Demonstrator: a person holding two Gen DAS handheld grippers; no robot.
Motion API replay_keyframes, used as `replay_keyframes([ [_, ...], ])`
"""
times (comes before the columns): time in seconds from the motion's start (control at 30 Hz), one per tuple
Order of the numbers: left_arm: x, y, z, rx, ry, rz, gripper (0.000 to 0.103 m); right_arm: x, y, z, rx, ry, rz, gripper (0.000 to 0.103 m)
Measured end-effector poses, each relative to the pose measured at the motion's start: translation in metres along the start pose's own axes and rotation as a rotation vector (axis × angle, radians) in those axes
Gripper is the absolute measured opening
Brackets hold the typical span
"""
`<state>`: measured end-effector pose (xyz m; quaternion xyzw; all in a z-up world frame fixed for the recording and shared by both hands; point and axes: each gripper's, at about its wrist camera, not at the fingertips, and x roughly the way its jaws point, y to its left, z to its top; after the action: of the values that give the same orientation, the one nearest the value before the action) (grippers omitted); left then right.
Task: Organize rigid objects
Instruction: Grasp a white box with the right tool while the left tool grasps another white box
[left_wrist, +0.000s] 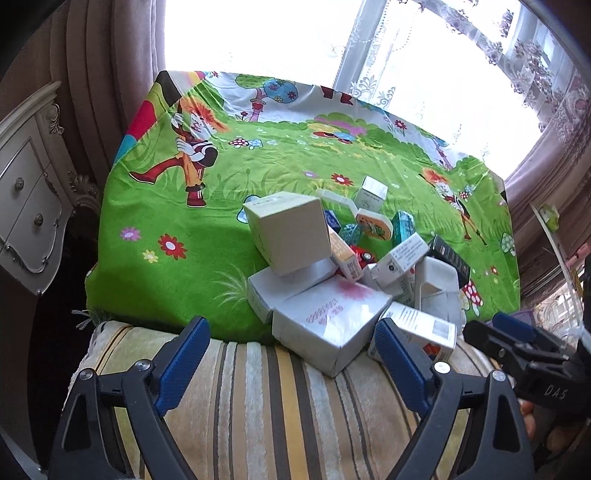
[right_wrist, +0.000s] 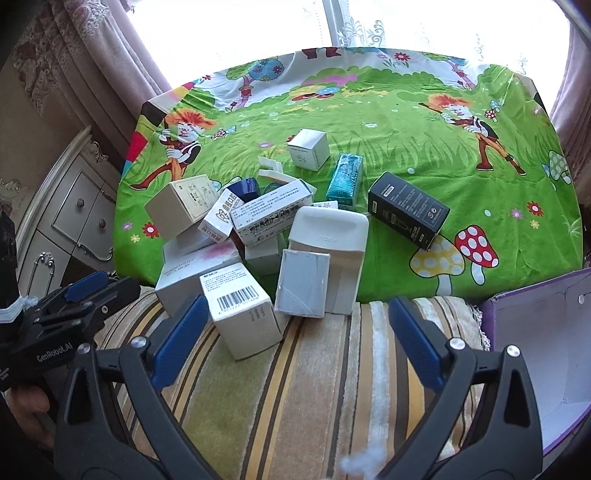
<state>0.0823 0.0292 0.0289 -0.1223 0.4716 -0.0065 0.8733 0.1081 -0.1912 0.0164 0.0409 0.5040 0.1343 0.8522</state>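
A heap of small cartons lies where the green cartoon cloth (left_wrist: 177, 206) meets a striped cover (left_wrist: 258, 398). On top leans a beige cube box (left_wrist: 291, 236) (right_wrist: 181, 206). In front lie a white box with a pink blot (left_wrist: 328, 321) and a barcode box (right_wrist: 242, 317). Farther out are a tall white box (right_wrist: 328, 236), a black box (right_wrist: 410, 210), a teal box (right_wrist: 343, 181) and a white cube (right_wrist: 308, 149). My left gripper (left_wrist: 290, 334) (right_wrist: 110, 284) is open, the pink-blot box's corner between its tips, untouched. My right gripper (right_wrist: 298, 308) (left_wrist: 491, 326) is open, the barcode box just beside its left pad.
An open purple box (right_wrist: 535, 332) with a white inside stands at the right on the striped cover. A white carved cabinet (left_wrist: 29, 206) with drawers is at the left. Curtains and a bright window (right_wrist: 258, 29) close off the far side.
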Motion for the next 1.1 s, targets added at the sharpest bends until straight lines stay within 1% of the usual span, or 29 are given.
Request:
replay_keyframes([
  [0.07, 0.006, 0.002, 0.015, -0.038, 0.004, -0.008, 0.092, 0.007, -0.001, 0.005, 0.013, 0.018, 0.003, 0.092],
  [0.2, 0.023, 0.006, 0.039, -0.122, 0.034, -0.042, 0.092, 0.019, -0.005, 0.011, 0.037, 0.045, 0.008, 0.088],
  [0.33, 0.044, 0.009, 0.056, -0.172, 0.059, 0.000, 0.092, 0.030, -0.009, 0.014, 0.060, 0.075, 0.018, 0.081],
  [0.4, 0.055, 0.011, 0.061, -0.191, 0.083, 0.024, 0.092, 0.035, -0.010, 0.015, 0.064, 0.085, 0.019, 0.079],
  [0.5, 0.069, 0.015, 0.065, -0.231, 0.127, 0.010, 0.092, 0.042, -0.012, 0.017, 0.070, 0.102, 0.021, 0.075],
  [0.57, 0.077, 0.015, 0.066, -0.234, 0.147, 0.017, 0.092, 0.047, -0.012, 0.018, 0.076, 0.115, 0.027, 0.068],
  [0.6, 0.081, 0.016, 0.065, -0.240, 0.155, 0.023, 0.091, 0.049, -0.013, 0.018, 0.080, 0.118, 0.032, 0.067],
  [0.63, 0.084, 0.017, 0.065, -0.244, 0.161, 0.022, 0.087, 0.050, -0.013, 0.018, 0.083, 0.121, 0.036, 0.063],
  [0.67, 0.087, 0.017, 0.063, -0.244, 0.169, 0.020, 0.076, 0.050, -0.014, 0.018, 0.086, 0.124, 0.040, 0.057],
  [0.7, 0.089, 0.018, 0.062, -0.247, 0.177, 0.011, 0.064, 0.051, -0.015, 0.018, 0.088, 0.127, 0.045, 0.054],
  [0.77, 0.091, 0.020, 0.058, -0.257, 0.185, -0.002, 0.054, 0.051, -0.015, 0.016, 0.089, 0.124, 0.055, 0.044],
  [0.83, 0.090, 0.020, 0.055, -0.257, 0.169, -0.008, 0.054, 0.049, -0.016, 0.014, 0.086, 0.118, 0.066, 0.041],
  [1.1, 0.074, 0.028, 0.043, -0.294, 0.081, -0.046, 0.052, 0.032, -0.021, 0.005, 0.095, 0.040, 0.132, 0.041],
])
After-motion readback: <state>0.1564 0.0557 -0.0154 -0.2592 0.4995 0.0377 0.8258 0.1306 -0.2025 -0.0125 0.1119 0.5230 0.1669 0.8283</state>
